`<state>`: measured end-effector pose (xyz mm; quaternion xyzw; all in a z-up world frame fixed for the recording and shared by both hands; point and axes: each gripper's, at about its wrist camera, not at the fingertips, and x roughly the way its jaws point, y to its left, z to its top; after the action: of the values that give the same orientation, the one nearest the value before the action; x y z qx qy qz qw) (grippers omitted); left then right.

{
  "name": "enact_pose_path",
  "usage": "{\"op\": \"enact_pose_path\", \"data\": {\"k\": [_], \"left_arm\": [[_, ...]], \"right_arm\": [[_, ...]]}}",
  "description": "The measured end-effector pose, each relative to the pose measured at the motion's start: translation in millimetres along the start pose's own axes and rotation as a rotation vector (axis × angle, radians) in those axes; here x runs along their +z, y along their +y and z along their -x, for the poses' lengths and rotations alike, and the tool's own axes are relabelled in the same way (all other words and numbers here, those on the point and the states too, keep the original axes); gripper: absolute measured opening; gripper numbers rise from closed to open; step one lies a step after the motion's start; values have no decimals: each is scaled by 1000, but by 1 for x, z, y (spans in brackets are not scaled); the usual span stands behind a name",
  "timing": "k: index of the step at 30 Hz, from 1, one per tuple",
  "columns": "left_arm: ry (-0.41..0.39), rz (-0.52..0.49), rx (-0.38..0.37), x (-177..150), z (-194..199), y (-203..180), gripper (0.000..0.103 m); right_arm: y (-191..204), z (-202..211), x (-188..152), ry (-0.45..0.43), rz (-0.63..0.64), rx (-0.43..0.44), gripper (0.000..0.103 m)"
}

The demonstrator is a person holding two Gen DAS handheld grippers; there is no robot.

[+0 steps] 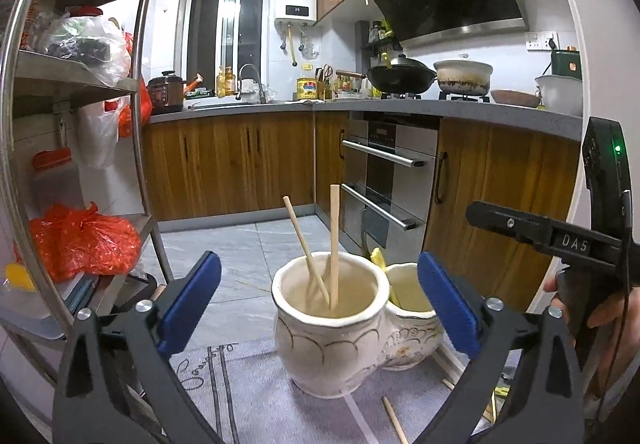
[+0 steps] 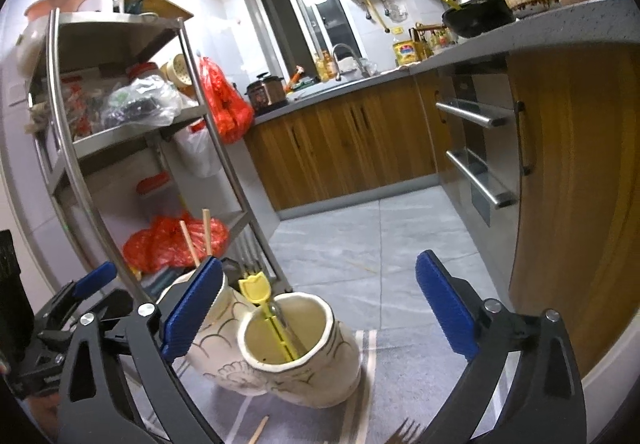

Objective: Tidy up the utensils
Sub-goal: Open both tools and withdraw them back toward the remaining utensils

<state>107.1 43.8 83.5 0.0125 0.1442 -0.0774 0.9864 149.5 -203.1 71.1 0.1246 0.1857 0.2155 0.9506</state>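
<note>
Both my claws stand spread and empty: left claw (image 1: 320, 308), right claw (image 2: 320, 320). Just under them loose chopsticks (image 1: 394, 420) lie on the grey mat (image 1: 248, 396). Beyond the left claw's tips stands the twin ceramic holder (image 1: 332, 344), two chopsticks (image 1: 334, 244) leaning inside; I could nudge and tip it when reaching down.

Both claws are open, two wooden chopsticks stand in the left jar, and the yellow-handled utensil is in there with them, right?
Not quite. The yellow-handled utensil stands in the right jar, as the right wrist view shows. The rest holds: two wooden chopsticks stand in the left jar, and the left claw and right claw are open.
</note>
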Motion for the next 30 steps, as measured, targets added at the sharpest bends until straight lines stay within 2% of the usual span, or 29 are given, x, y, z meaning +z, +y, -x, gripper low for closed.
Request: {"op": "enact_pose_path", "data": {"k": [6, 12, 17, 30], "left_arm": [[22, 3, -4, -2, 18, -3, 97], [27, 7, -6, -9, 37, -6, 97], [39, 17, -15, -19, 52, -8, 97], [145, -1, -41, -59, 66, -24, 97]], "right_arm": [[6, 22, -1, -12, 7, 13, 98], [15, 40, -17, 7, 72, -11, 98], [12, 51, -30, 36, 70, -23, 98], [-34, 66, -65, 144, -1, -145, 98]]}}
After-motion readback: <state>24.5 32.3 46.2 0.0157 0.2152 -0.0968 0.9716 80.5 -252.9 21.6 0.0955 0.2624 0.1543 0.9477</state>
